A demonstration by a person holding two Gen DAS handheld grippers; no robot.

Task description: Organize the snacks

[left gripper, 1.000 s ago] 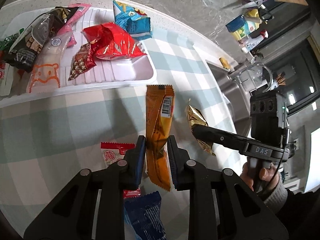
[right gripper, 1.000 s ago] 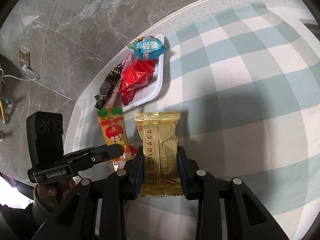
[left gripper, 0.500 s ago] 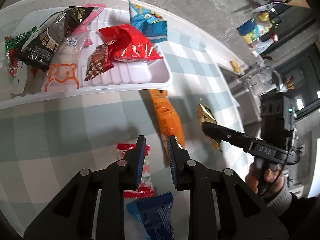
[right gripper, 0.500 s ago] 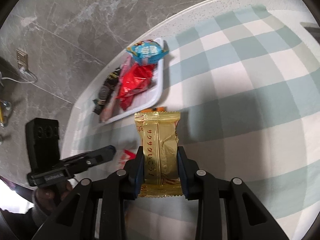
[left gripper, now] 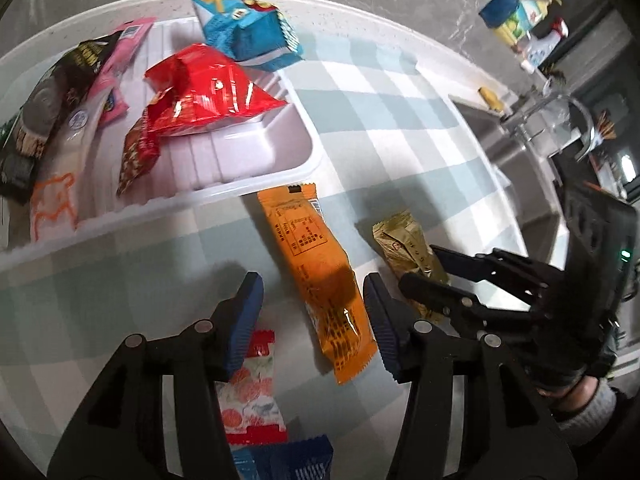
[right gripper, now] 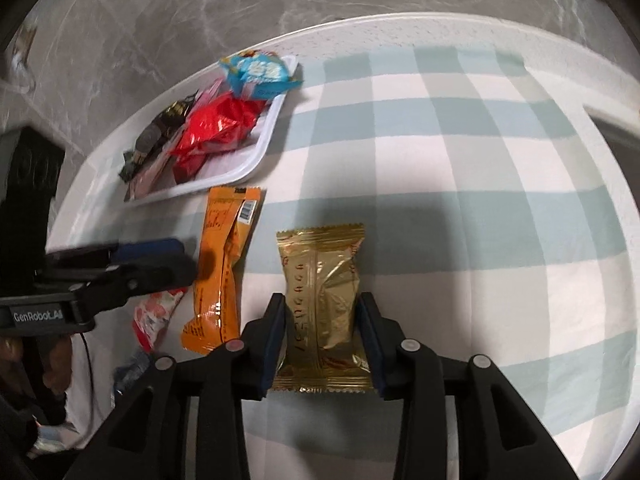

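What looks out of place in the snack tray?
The blue snack packet perches on the white tray's far corner, overhanging its rim onto the checked cloth. The orange packet and gold packet lie outside the tray.

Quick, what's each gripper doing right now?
Left gripper: opening, orange packet lies loose between its fingers.
Right gripper: opening around the gold packet.

Lots you can't really make out here. The blue packet [left gripper: 288, 458] is cut off by the bottom edge of the left wrist view, and the left gripper's finger [left gripper: 240, 332] covers part of the red-and-white packet [left gripper: 252, 392]. Tray [left gripper: 280, 168] runs off the left edge. Print on the gold packet [right gripper: 320, 304] is too blurry to read. The countertop clutter [left gripper: 520, 12] is just smeared colours.
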